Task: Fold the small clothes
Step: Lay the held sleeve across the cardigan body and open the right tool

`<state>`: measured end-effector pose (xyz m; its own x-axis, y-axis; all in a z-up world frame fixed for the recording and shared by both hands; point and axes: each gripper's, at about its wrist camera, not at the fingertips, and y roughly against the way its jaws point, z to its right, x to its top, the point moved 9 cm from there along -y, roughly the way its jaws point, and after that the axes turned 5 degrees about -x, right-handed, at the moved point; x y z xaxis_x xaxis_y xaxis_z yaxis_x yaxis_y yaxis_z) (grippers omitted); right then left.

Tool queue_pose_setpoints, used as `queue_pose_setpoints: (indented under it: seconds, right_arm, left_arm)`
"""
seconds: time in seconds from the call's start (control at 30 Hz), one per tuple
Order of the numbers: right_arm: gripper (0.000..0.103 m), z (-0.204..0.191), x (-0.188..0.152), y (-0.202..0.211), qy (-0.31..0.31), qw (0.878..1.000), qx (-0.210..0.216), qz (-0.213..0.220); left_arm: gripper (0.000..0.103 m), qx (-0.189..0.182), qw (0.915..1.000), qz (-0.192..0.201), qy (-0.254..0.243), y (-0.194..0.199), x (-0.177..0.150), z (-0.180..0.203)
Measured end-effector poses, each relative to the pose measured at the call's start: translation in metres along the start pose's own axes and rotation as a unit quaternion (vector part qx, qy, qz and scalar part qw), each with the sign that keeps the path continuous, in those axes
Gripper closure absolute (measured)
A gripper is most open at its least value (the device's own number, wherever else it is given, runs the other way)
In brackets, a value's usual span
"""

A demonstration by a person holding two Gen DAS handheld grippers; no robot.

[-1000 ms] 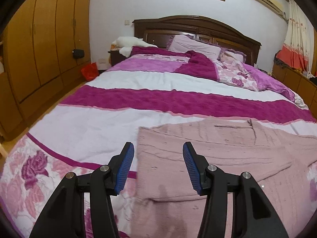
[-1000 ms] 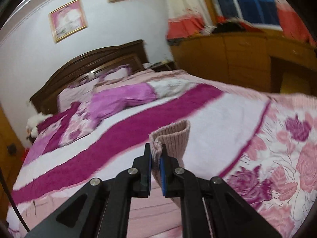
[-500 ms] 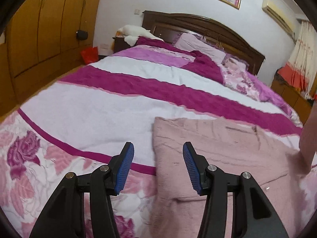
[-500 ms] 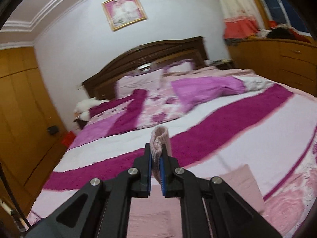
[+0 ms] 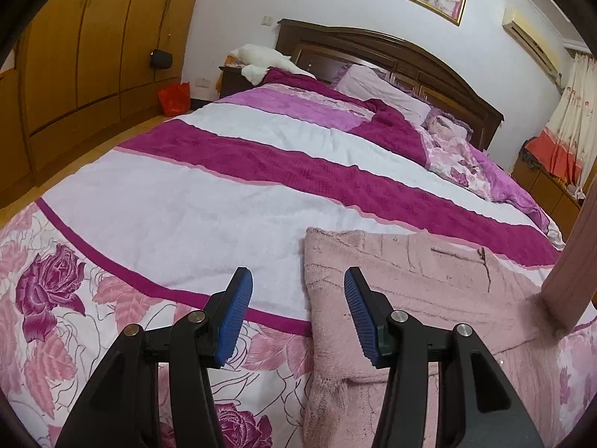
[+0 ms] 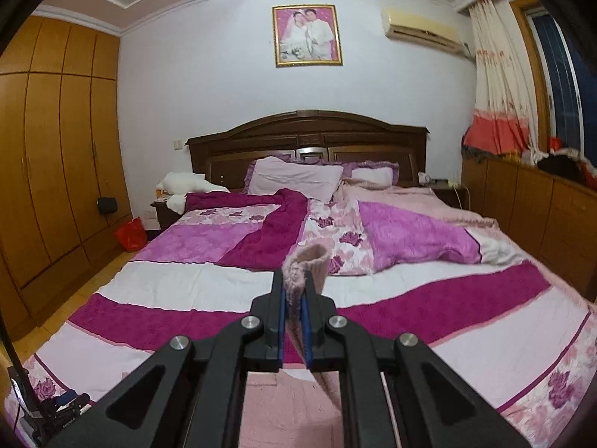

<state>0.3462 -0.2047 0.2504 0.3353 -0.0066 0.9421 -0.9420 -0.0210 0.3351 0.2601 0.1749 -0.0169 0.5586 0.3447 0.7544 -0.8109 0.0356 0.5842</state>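
Note:
A pink knitted sweater (image 5: 421,298) lies flat on the bed near its foot. My left gripper (image 5: 296,306) is open and empty, hovering over the sweater's left edge. One sleeve (image 5: 574,261) rises off the bed at the right of the left wrist view. My right gripper (image 6: 293,311) is shut on that sleeve's ribbed cuff (image 6: 309,261) and holds it up above the sweater's body (image 6: 291,403).
The bed (image 5: 209,216) has a white, magenta and rose-print cover, with pillows (image 6: 294,179) and a rumpled purple quilt (image 6: 414,235) near the headboard. Wooden wardrobes (image 5: 74,56) stand on the left, low cabinets (image 6: 541,216) on the right.
My right gripper has swung left with the cuff, lifting the sleeve up over the sweater. My left gripper has shifted left, so the sweater lies more to its right.

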Motion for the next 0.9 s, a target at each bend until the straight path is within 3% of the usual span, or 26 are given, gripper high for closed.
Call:
queue_pose_setpoints:
  seconds: [0.27,0.43,0.63,0.9]
  right_arm:
    - [0.096,-0.033,0.029,0.007,0.014,1.000,-0.006,0.008]
    - [0.096,-0.060,0.014,0.002,0.028,1.000,0.000,-0.006]
    - [0.096,-0.100,-0.039,-0.021,0.012,0.999,0.037,-0.035]
    - [0.096,-0.198,-0.144,-0.066,0.025,0.990,0.098,-0.095]
  left_arm:
    - [0.075,-0.006,0.9999,0.001,0.015,0.002,0.004,-0.008]
    - [0.075,-0.002,0.9999,0.000,0.013,0.004,0.005,-0.010]
    - [0.075,0.002,0.9999,-0.005,0.009,0.004,0.004,-0.014]
    - [0.075,0.017,0.9995,-0.021,0.018,0.001,-0.001,-0.037]
